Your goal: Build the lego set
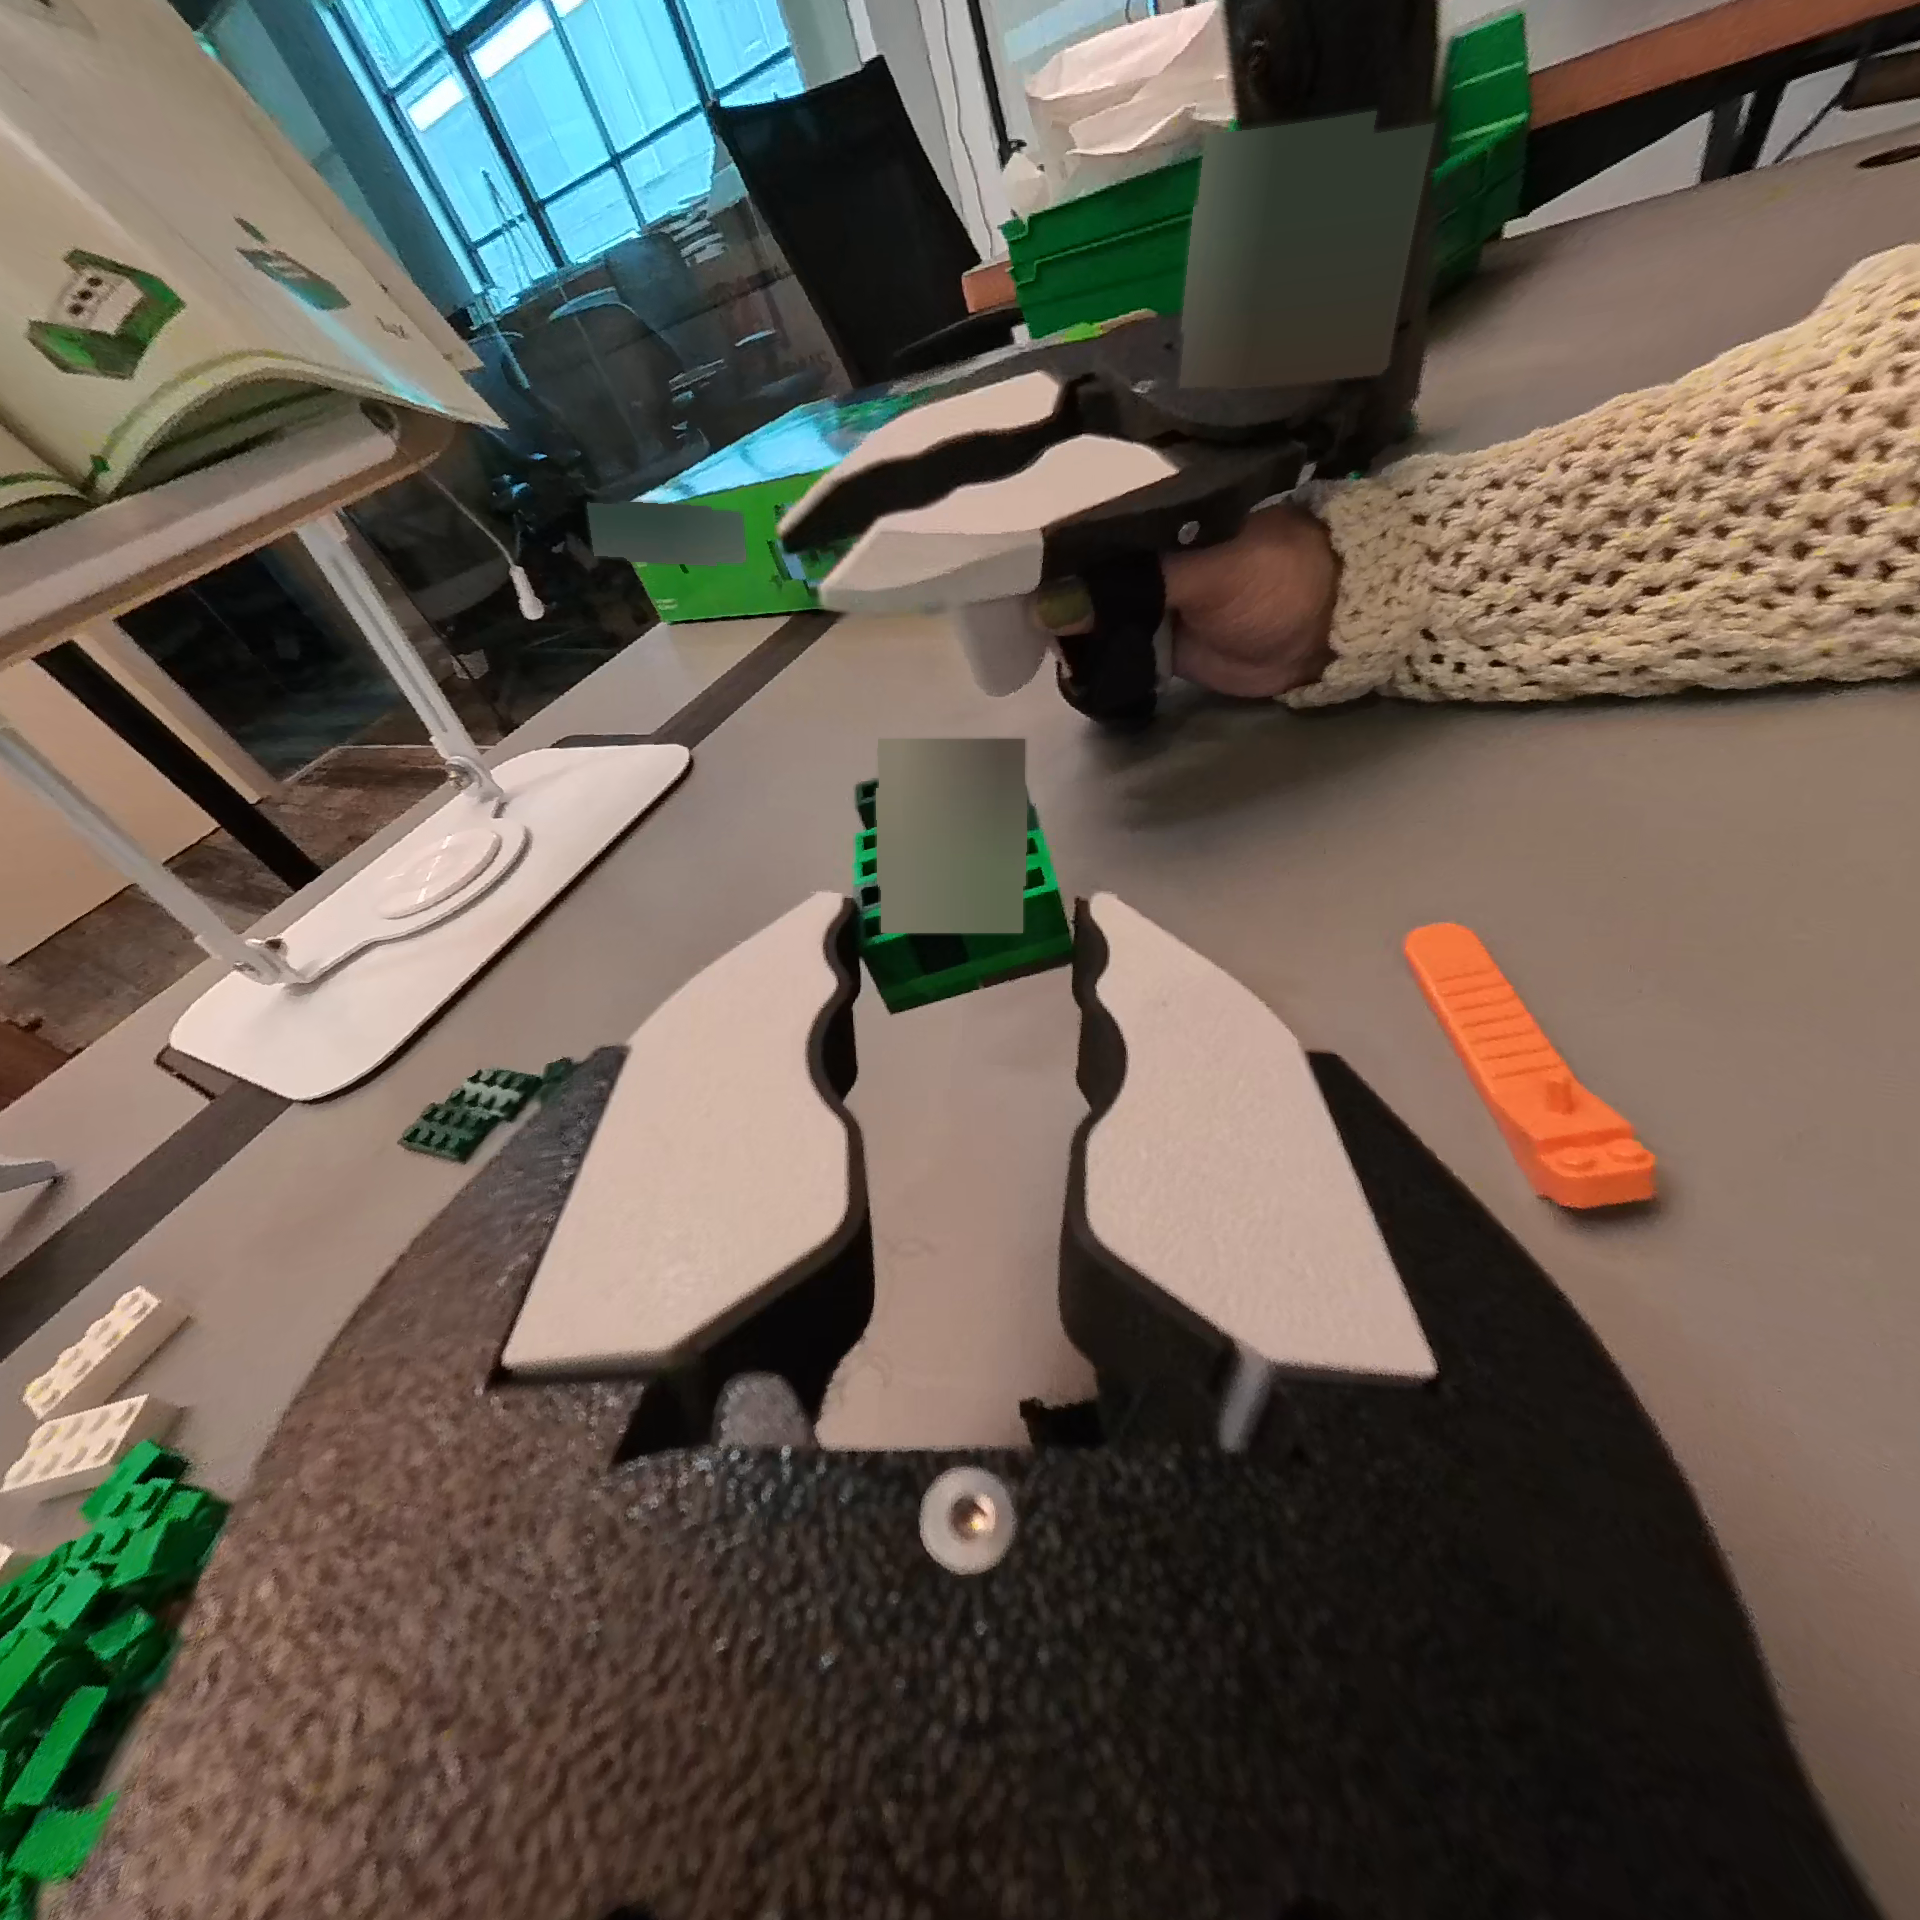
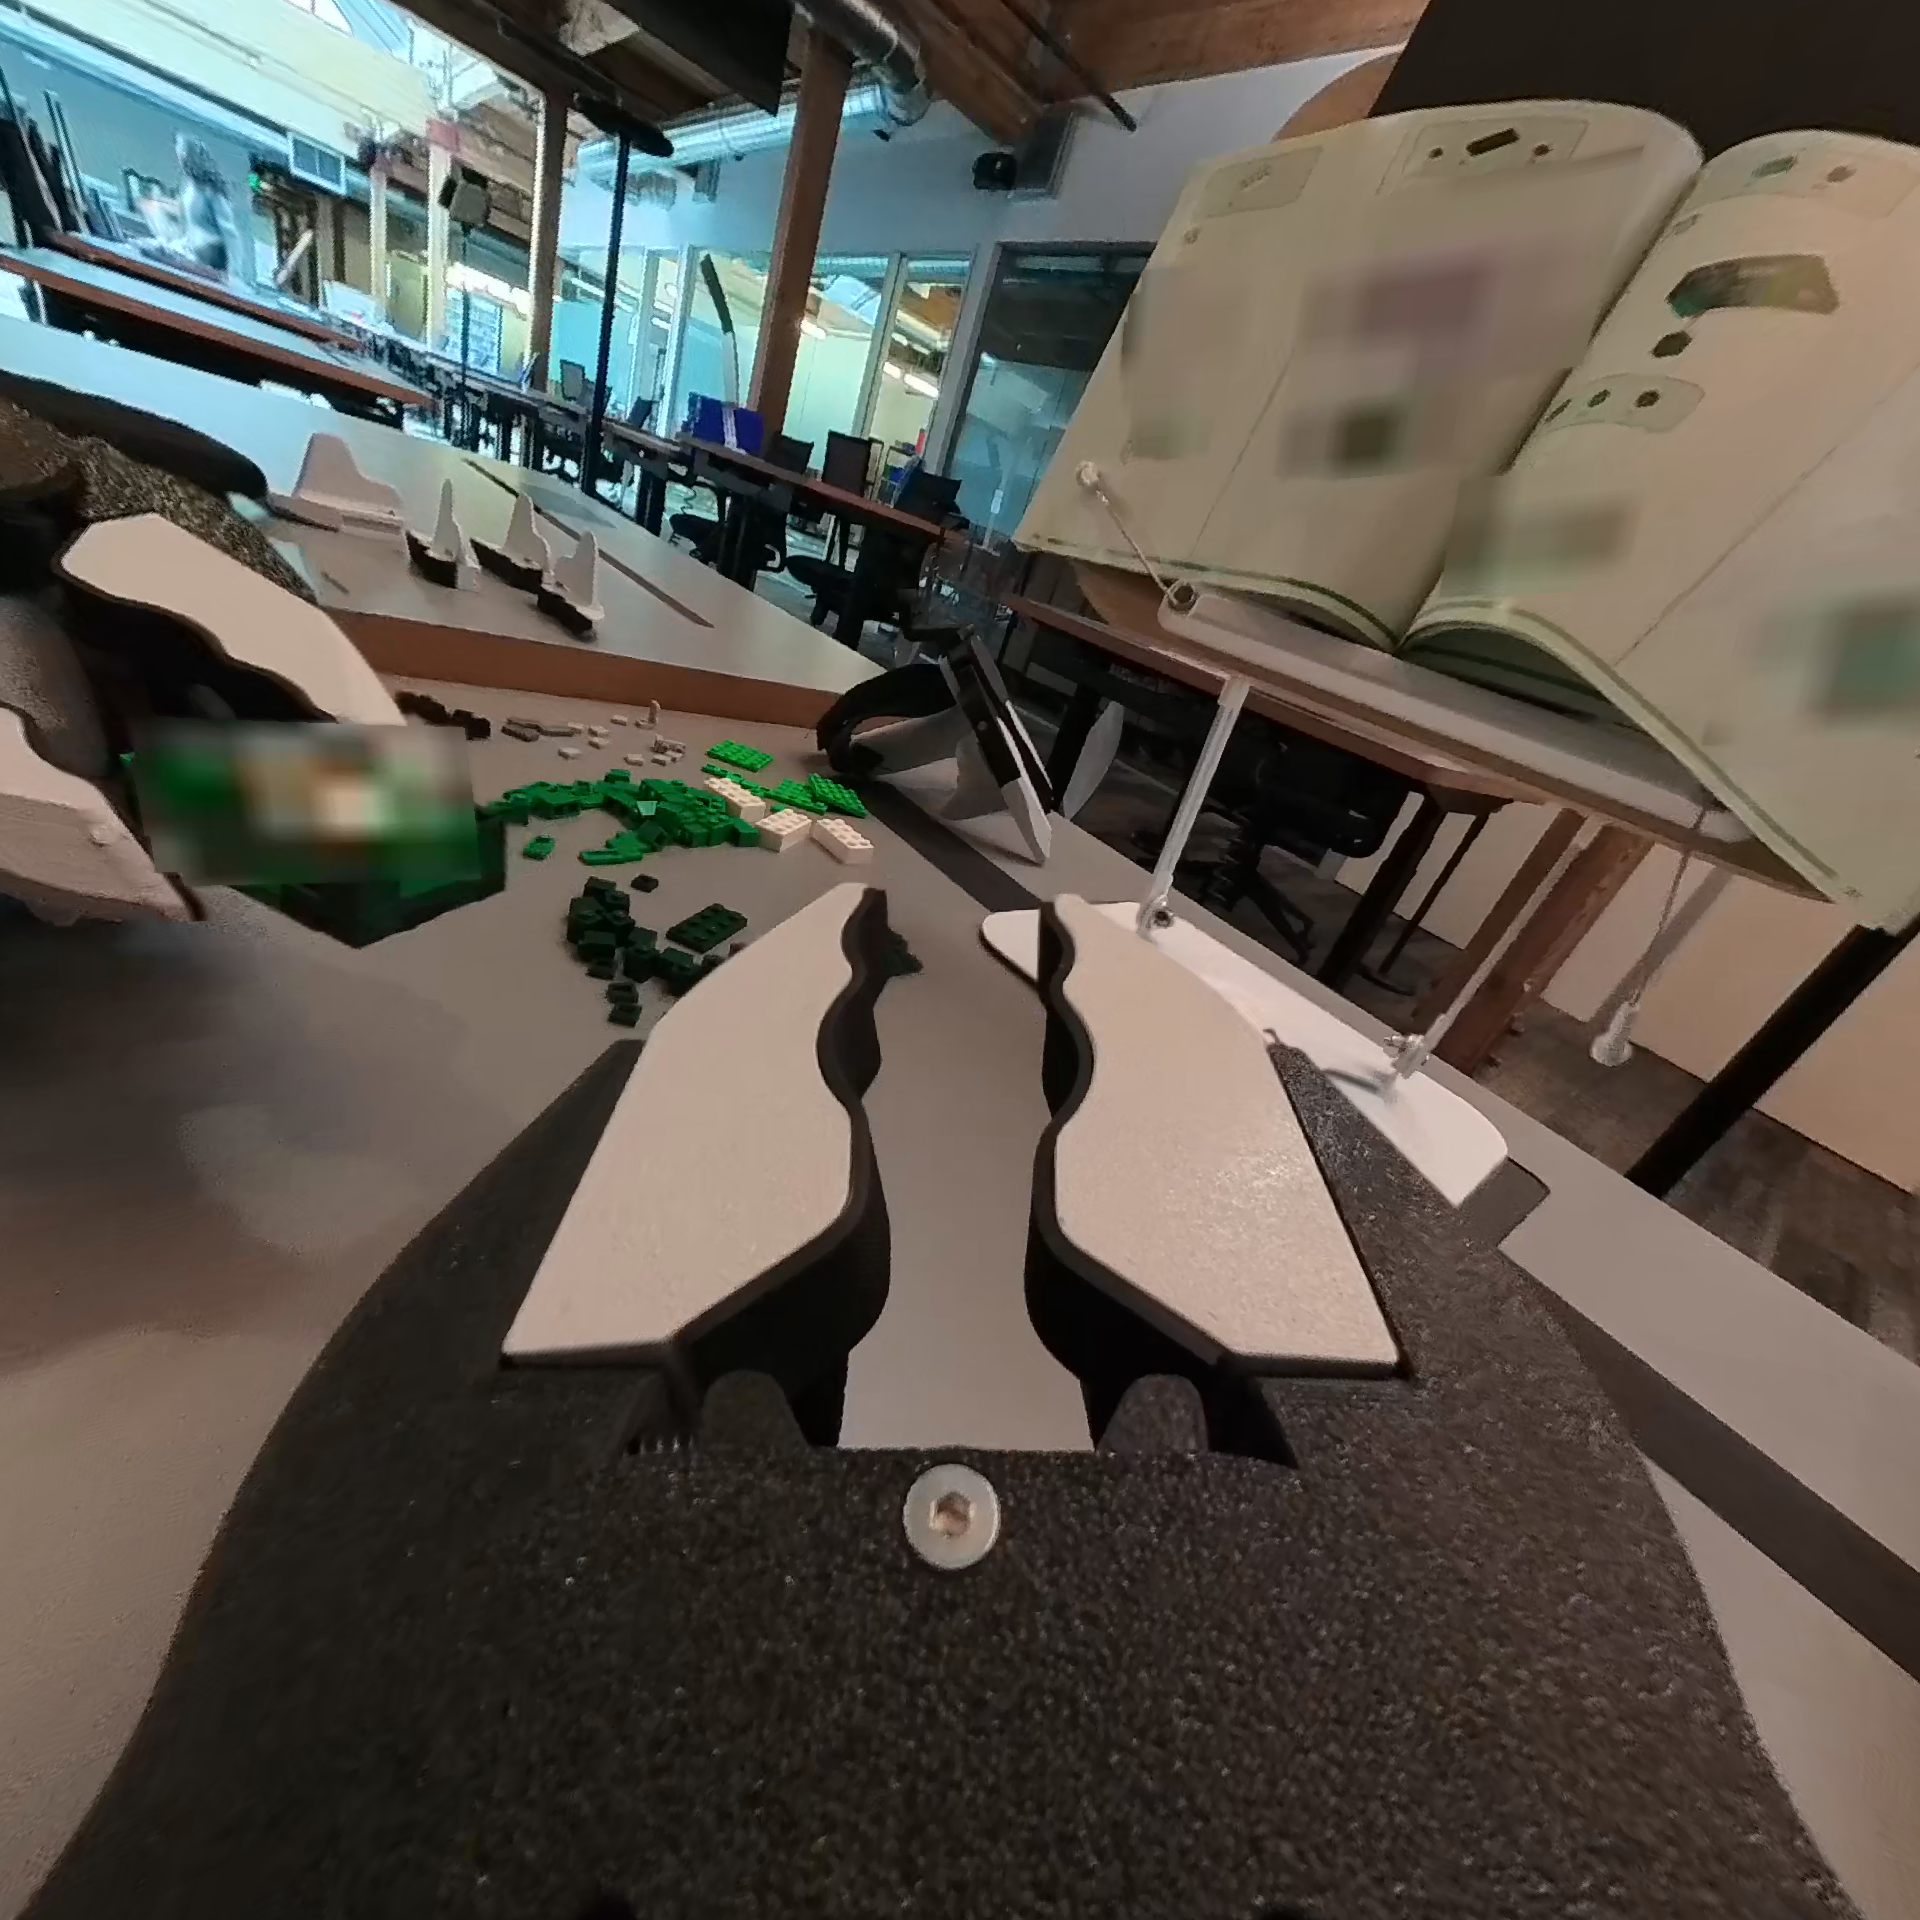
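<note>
A: Where is the build, and which gripper is nearer to it?

B: The partly built green brick block (image 1: 961, 961) sits on the grey bench (image 1: 1558, 852) straight ahead of the left gripper (image 1: 966, 935). Its near end lies between that gripper's white fingertips. The fingers are spread, and I cannot tell whether they touch the block's sides. A mosaic patch hides the top of the block.

A: And its long axis?

B: It looks to run away from the camera, roughly in line with the fingers, so I judge that closing them would grip it across its short side.

A: What about the right gripper?

B: The right gripper (image 1: 831, 561), held by a hand in a cream knitted sleeve (image 1: 1621, 540), hangs above and beyond the block, well apart from it. Its fingers are parted with nothing between them. In the right wrist view it points over the bench toward the white book stand (image 2: 1247, 997), with the scattered dark green small plates (image 2: 634, 935) ahead and to its left.

A: So where do the next parts come from?

B: Probably from that loose supply: the bright green and white bricks (image 2: 727, 810) farther back. The orange brick separator tool (image 1: 1527, 1070) lies to the right of the left gripper, untouched. The open instruction booklet (image 2: 1455, 416) rests on the stand.
</note>
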Demonstrator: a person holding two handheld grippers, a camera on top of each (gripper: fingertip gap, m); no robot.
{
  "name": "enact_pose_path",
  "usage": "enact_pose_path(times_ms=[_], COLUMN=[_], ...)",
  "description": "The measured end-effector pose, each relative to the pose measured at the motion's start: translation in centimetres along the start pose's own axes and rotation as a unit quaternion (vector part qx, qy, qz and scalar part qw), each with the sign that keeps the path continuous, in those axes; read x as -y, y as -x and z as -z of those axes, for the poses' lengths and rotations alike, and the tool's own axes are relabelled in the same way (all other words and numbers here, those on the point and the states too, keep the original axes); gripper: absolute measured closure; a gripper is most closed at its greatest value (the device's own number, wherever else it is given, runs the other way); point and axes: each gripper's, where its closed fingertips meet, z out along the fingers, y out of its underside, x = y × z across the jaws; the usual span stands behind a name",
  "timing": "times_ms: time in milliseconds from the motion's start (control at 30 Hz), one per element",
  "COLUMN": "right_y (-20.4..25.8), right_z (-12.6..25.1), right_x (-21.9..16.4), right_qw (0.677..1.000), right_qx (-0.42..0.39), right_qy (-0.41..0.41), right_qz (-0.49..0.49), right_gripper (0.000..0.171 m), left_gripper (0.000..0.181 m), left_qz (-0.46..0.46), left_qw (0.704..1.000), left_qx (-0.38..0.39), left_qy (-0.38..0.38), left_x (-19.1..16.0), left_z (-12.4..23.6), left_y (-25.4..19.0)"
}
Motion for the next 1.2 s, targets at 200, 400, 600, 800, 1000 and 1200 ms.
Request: enact_pose_path(times_ms=[200, 400, 600, 800, 1000, 1200], right_y=[1.9, 5.5, 10.5, 12.7, 13.1, 13.0], right_z=[-0.6, -4.7, -12.1, -17.8, -19.7, -20.4], right_x=[-1.5, -1.3, -0.6, -3.0, -6.3, -7.4], right_qw=[0.996, 0.975, 0.922, 0.857, 0.795, 0.774], right_qx=[0.060, 0.172, 0.320, 0.388, 0.410, 0.416], right_qy=[0.068, 0.131, 0.214, 0.318, 0.416, 0.408], right_qz=[0.008, -0.043, 0.026, 0.116, 0.165, 0.248], right_gripper=[0.147, 0.147, 0.149, 0.148, 0.153, 0.157], left_gripper=[0.142, 0.142, 0.142, 0.142, 0.142, 0.142], left_qz=[-0.041, -0.067, -0.065, -0.045, -0.047, -0.040], left_qw=[0.998, 0.993, 0.993, 0.995, 0.995, 0.995], left_qx=[-0.050, -0.098, -0.097, -0.089, -0.089, -0.089], left_qy=[0.019, 0.012, 0.003, -0.014, -0.011, -0.016], left_x=[-0.4, -0.4, -0.1, 0.3, 0.3, 0.4], left_z=[0.8, 1.6, 1.9, 2.1, 2.1, 2.1], left_y=[-2.9, -4.8, -4.9, -4.3, -4.4, -4.2])
